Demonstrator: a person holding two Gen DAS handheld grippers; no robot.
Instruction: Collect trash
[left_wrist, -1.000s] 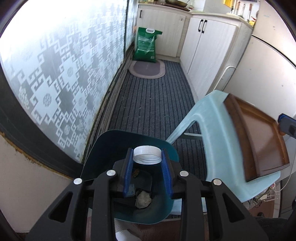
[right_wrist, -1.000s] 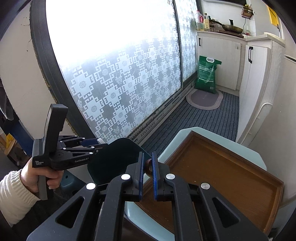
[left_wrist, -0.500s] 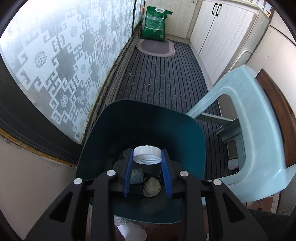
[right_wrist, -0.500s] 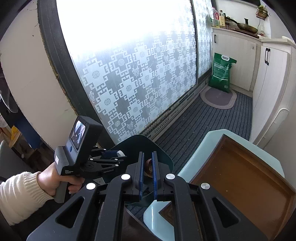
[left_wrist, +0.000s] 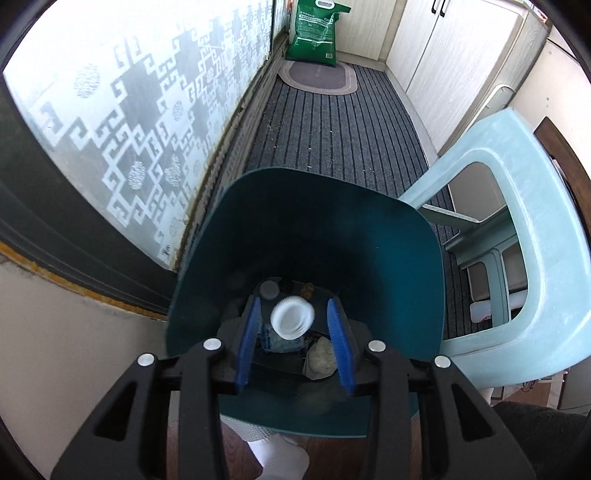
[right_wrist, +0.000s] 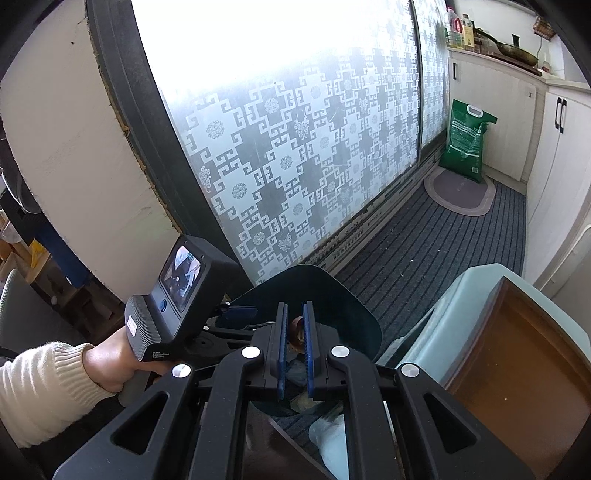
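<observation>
My left gripper (left_wrist: 293, 325) is open above the dark teal trash bin (left_wrist: 399, 236). A white bottle cap (left_wrist: 292, 322) is blurred between the open pads, free of them, over the bin's inside. Crumpled paper (left_wrist: 320, 360) and other scraps lie at the bin's bottom. My right gripper (right_wrist: 294, 334) is shut on a small brown nut-like piece (right_wrist: 296, 328) and hovers over the same bin (right_wrist: 354, 314). The left gripper's handle (right_wrist: 173, 306) shows to its left.
A light blue plastic stool (left_wrist: 546, 258) stands right of the bin and carries a brown wooden tray (right_wrist: 517, 369). A patterned glass sliding door (right_wrist: 295, 147) runs along the left. A green bag (left_wrist: 314, 31) and white cabinets (left_wrist: 454, 55) stand at the far end.
The left gripper has opened and let go of the white cap, which now drops toward the bin. Both grippers have moved closer over the bin.
</observation>
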